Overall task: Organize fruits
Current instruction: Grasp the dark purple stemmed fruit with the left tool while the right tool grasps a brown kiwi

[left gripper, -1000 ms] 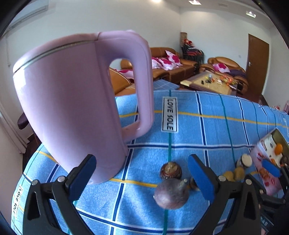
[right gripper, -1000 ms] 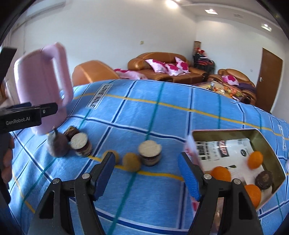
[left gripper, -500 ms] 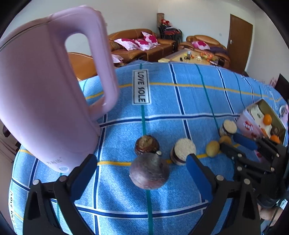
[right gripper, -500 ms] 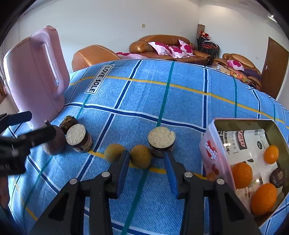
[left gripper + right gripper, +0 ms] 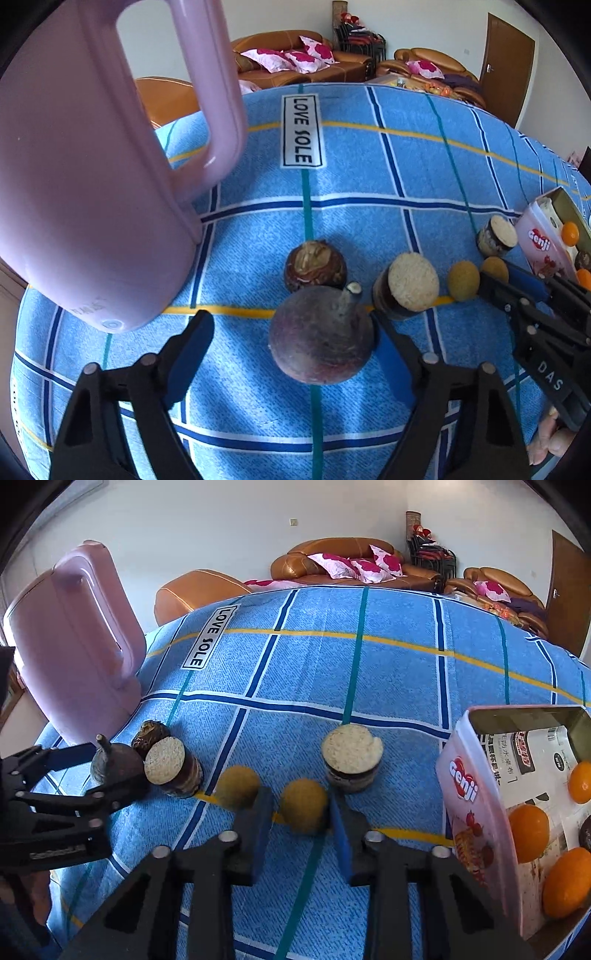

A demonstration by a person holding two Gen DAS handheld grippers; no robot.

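A round purple fruit with a stem (image 5: 320, 336) lies on the blue checked cloth between the open fingers of my left gripper (image 5: 291, 345); the right finger touches it, the left stands apart. My right gripper (image 5: 300, 821) has closed on a small yellow-brown fruit (image 5: 303, 805). A second yellow-brown fruit (image 5: 237, 786) lies just left of it. Two cut brown fruits (image 5: 173, 762) (image 5: 351, 758) and a dark brown fruit (image 5: 315, 266) lie alongside. A pink tin (image 5: 476, 794) at the right holds oranges (image 5: 528, 832).
A tall pink jug (image 5: 85, 177) stands close on the left, near my left gripper. The blue cloth (image 5: 332, 664) covers the table and falls away at its edges. Sofas and a door stand behind.
My left gripper has moved forward and down around the purple fruit. My right gripper has advanced to the yellow-brown fruit and its fingers have narrowed onto it.
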